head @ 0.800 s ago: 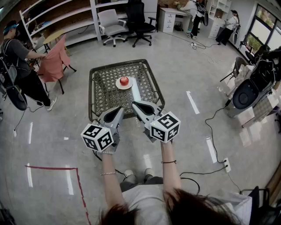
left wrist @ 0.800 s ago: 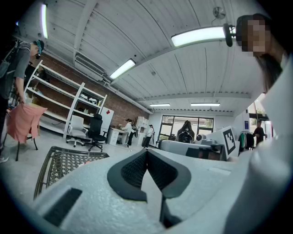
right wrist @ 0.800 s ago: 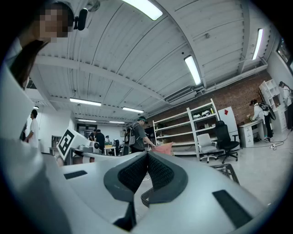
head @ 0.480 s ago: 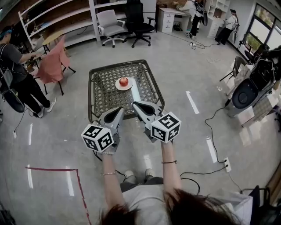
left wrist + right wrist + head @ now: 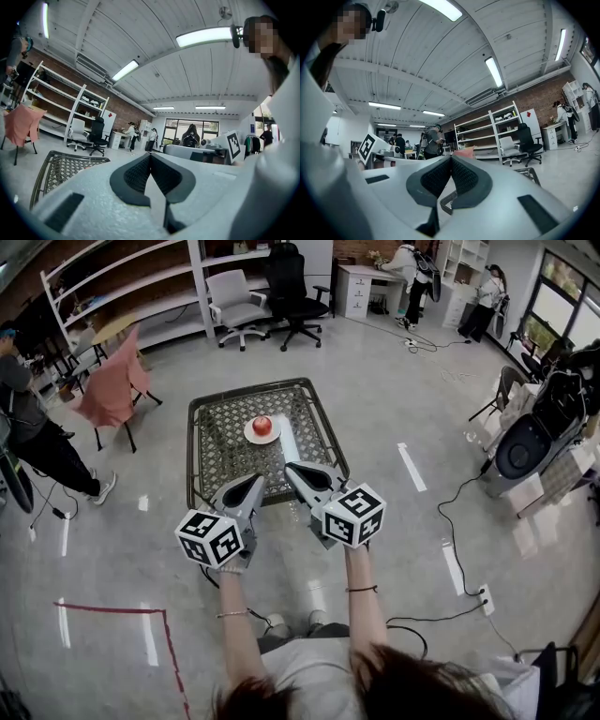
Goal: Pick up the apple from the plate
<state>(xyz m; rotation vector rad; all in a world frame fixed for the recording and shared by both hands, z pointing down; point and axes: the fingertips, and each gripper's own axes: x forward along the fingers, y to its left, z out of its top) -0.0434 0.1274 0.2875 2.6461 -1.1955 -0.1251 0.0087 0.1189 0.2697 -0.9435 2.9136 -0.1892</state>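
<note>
Two grippers, both pressed shut w/ nothing between the pads, as each gripper view shows the dark pads meeting at the tip. The left gripper [image 5: 252, 483] and right gripper [image 5: 293, 470] hang side by side over the near edge of the wire-mesh table [image 5: 214, 465], pointing level across it.

Step in hand, as I judge it: the approach. No reach made yet, and the apple [image 5: 262, 425] is untouched. It sits on a small white plate [image 5: 248, 436] around the middle of the table, a bit toward the far side and well apart from both tools.

Next move, imo: spread one gripper's jaws wide before going in, carry it out over the table toward the middle, and tip the nose down. Then bracket the fruit at its widest part and close gently. The other tool can stay back at the near edge.

Apple looks red, round and glossy, w/ a paler patch on top. It's too small in the head view to make out a stem. A smooth, curved skin like that will prob slip or roll on the plate if pinched off-centre — so square up first.
</note>
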